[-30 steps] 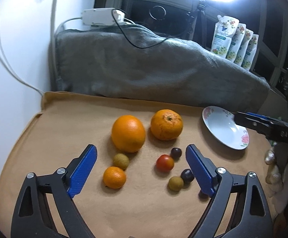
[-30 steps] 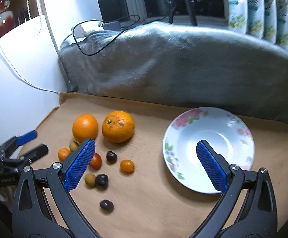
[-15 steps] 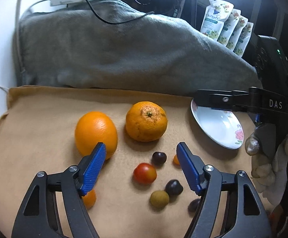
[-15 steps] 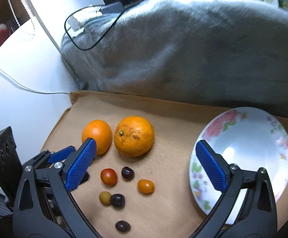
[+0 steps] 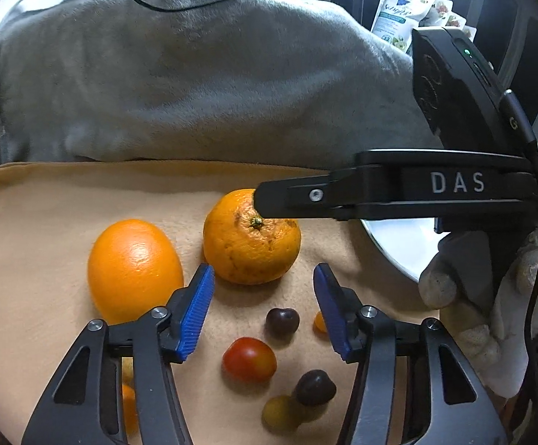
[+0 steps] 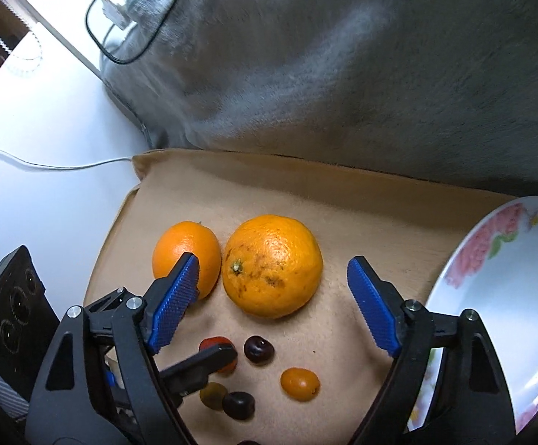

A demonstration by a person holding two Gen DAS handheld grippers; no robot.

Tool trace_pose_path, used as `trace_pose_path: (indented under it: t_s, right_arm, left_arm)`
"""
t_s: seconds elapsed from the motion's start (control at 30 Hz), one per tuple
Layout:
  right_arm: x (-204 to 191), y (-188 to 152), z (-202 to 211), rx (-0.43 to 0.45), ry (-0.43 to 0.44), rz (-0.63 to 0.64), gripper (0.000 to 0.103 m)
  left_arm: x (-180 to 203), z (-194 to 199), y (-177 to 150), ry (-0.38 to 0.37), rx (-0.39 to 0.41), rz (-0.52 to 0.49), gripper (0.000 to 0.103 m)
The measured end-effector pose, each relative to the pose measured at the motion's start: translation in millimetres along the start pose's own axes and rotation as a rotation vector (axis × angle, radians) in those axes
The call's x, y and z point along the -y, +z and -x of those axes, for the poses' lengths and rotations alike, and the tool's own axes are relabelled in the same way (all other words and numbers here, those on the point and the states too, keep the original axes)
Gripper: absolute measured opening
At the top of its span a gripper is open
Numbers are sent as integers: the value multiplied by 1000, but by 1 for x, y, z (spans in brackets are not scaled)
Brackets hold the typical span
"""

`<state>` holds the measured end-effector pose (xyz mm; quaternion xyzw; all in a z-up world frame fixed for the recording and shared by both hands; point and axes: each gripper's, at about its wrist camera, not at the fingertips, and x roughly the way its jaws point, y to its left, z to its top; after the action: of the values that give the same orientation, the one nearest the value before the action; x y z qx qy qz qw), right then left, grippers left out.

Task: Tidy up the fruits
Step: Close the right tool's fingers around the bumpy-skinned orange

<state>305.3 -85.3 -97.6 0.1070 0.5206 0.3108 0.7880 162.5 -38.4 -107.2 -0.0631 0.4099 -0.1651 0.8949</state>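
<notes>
Nothing is sorted yet: the floral plate [image 6: 498, 296] right of the right tool [image 6: 269, 298] is empty, all fruit lies on the tan mat [image 6: 343, 200], both tools' jaws have just been narrowing, still empty, the right around the rough orange [image 6: 272, 265], the left tool [image 5: 263, 307] over the red cherry tomato [image 5: 248, 359].

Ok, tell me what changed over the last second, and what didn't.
Both grippers came forward and down toward the fruit, jaws closing partway. The left gripper now frames the small fruits below the rough orange; the right gripper straddles that orange without touching. Nothing grasped. The fruits, the smooth orange and the empty plate stayed put.
</notes>
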Motion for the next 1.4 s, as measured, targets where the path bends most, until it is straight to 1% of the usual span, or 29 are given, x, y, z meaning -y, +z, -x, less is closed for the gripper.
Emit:
trace_pose_path:
  t_s: [0.2,0.3,0.47,0.57,0.7,0.73,0.77,1.07,1.23,1.4]
  right_arm:
    - [0,4,-15,-30,5,-10,85]
    - [1,7,-23,-45,8,-22,78]
    - [3,6,-23,-50,16,-25,76]
    - [4,6,-24,-55,20,-25,71]
    - [3,5,-26,-54,12,-23,71]
    - [3,5,-26,-53,10,-24,70]
    - [4,5,-24,-52,9,-23,69]
    - [0,3,-24,-50,-13,-6,68]
    - [-6,-1,-23,-32,-32,20,67]
    - [-6,-2,-21,-23,-26,19,66]
  left_arm:
    - [1,-11,3,7,-18,2,51]
    - [-3,-12,2,12,-23,11,49]
    - [-6,-18,4,17,-34,22,46]
    - [-6,-21,7,19,-34,26,46]
    - [-6,-19,8,16,-31,30,46]
    - [-13,-22,10,16,-31,30,46]
    - [-11,-26,2,16,-27,30,46]
    - [-9,-27,-1,17,-23,31,46]
    - [-7,-27,-4,17,-20,26,46]
    - [-2,-25,-5,29,-9,9,45]
